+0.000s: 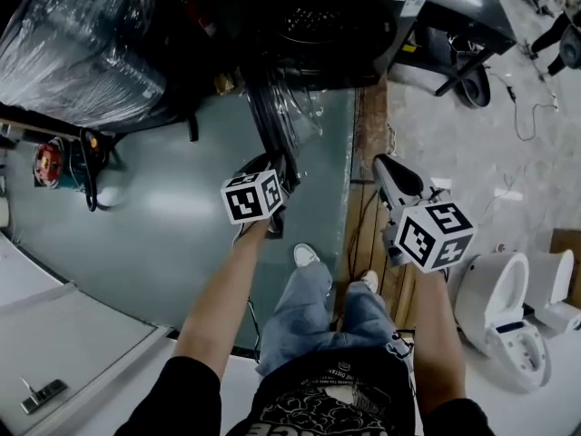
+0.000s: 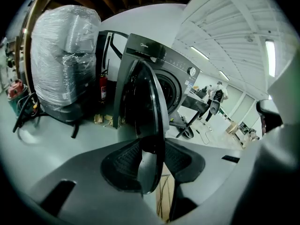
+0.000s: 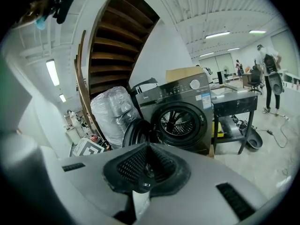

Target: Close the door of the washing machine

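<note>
Left gripper (image 2: 150, 162) clamps door (image 2: 143, 97); only right gripper view shows drum (image 3: 180, 122).

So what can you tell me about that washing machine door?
The door is round, dark and glossy, with a thick rim. It stands open, swung out from the machine on the left side of the drum opening as the right gripper view shows it, so the drum is exposed. The left gripper holds its free edge, one pad on each side.
</note>
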Motion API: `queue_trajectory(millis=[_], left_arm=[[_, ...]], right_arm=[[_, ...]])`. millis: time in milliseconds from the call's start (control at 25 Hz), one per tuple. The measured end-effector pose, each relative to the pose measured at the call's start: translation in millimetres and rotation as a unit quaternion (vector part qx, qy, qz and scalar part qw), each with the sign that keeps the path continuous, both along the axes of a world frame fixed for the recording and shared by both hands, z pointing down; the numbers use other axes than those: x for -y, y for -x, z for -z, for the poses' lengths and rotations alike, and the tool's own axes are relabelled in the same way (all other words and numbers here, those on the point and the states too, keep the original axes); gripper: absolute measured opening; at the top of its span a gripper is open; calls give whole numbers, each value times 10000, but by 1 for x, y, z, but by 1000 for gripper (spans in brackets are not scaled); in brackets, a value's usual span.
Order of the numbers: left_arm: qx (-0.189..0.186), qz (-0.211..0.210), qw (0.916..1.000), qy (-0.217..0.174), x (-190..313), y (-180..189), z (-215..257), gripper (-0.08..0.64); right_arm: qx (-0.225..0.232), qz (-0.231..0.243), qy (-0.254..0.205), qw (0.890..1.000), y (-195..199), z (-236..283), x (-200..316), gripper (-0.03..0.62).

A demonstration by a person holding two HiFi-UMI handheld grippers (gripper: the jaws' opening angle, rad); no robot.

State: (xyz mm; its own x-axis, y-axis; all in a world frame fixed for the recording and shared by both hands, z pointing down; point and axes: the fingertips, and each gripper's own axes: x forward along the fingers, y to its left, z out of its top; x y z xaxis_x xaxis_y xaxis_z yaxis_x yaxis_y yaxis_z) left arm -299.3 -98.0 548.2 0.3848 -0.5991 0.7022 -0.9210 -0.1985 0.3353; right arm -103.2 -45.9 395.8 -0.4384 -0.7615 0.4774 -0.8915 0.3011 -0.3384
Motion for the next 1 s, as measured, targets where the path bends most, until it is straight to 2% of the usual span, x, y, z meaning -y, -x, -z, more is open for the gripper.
queue_trajectory(millis=[360, 600, 1000], left_arm=[[-305, 161, 9993, 158, 13, -64, -4, 167], [-505, 499, 9975, 1, 22, -90, -2, 177], [-496, 1187, 9917, 6, 48, -142, -2, 179]], right_arm=[[64, -316, -168, 9993, -44, -4, 4, 21], [223, -38, -307, 9993, -62, -22, 17, 21], [332, 510, -251, 9978, -125, -30, 48, 21]])
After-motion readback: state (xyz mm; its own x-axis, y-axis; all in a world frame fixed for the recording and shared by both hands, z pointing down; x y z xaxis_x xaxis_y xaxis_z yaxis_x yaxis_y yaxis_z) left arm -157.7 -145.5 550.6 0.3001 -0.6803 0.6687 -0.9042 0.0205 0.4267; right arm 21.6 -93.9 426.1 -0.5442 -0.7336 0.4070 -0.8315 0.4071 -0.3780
